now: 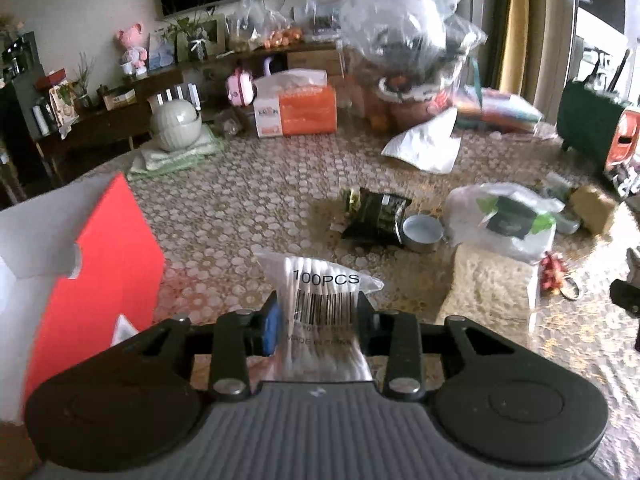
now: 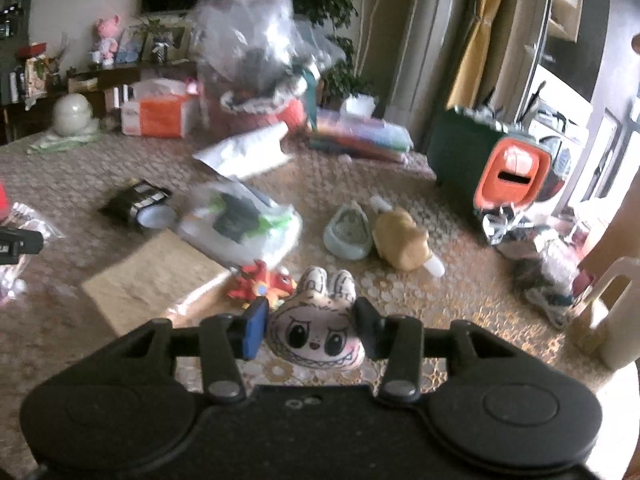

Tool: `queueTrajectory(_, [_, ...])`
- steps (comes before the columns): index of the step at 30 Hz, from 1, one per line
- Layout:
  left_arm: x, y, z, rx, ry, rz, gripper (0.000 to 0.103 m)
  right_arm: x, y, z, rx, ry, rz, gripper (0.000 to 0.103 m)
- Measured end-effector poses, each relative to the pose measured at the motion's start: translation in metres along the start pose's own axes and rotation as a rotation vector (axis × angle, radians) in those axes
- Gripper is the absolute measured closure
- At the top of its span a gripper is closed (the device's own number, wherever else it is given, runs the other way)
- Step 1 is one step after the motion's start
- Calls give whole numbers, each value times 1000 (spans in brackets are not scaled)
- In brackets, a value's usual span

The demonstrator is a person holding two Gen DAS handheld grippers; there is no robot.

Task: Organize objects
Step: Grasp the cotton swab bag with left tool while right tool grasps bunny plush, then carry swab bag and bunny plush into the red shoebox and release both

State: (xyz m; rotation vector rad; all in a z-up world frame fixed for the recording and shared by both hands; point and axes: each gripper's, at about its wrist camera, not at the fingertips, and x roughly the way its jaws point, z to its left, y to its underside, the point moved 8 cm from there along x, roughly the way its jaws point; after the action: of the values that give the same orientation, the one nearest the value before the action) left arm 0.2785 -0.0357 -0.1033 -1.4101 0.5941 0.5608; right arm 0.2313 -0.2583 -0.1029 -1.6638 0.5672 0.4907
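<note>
Broadly, a wide table covered with a beige, round-patterned lace cloth (image 1: 248, 208) is seen, crowded with household clutter. At its far side, a large clear plastic bag stuffed with dark items (image 1: 404, 28) is piled above an orange and white tissue box (image 1: 298, 110). At the left edge of the left wrist view, a red and white cardboard box (image 1: 100, 264) is stood upright. Nearer the middle, a flat tan rectangular pad (image 2: 154, 276) is laid beside a clear bag with green and black contents (image 2: 240, 222), with a dark snack packet (image 1: 376, 216) just to the left of a small metal bowl (image 1: 424, 232).

The left gripper (image 1: 316, 320) is closed on a clear plastic packet of cotton swabs printed "100PCS" (image 1: 324, 300); the packet is pinched between the blue pad and the black pad and appears raised off the cloth. The right gripper (image 2: 312, 326) is closed on a small white plush head with rabbit ears and a toothy grin (image 2: 316, 332), held by its cheeks. Just behind it, a little red plush toy (image 2: 262, 284) is left lying on the cloth.
</note>
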Motion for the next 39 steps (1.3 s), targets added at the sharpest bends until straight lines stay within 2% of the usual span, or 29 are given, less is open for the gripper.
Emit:
queueTrajectory(7, [-52, -2, 23, -17, 24, -47, 68, -51, -19, 37, -40, -63, -56, 57])
queueTrajectory(14, [-99, 1, 70, -49, 23, -84, 68, -96, -38, 85, -67, -145, -112, 57])
queueTrajectory(21, [-134, 5, 130, -89, -33, -126, 68, -128, -57, 146, -123, -231, -170, 57])
queueTrajectory(30, [-149, 9, 208, -138, -115, -133, 68, -139, -79, 235, -226, -347, -196, 57])
queueTrajectory(39, [-137, 12, 268, -159, -170, -97, 68, -130, -87, 305, -274, -460, -158, 57])
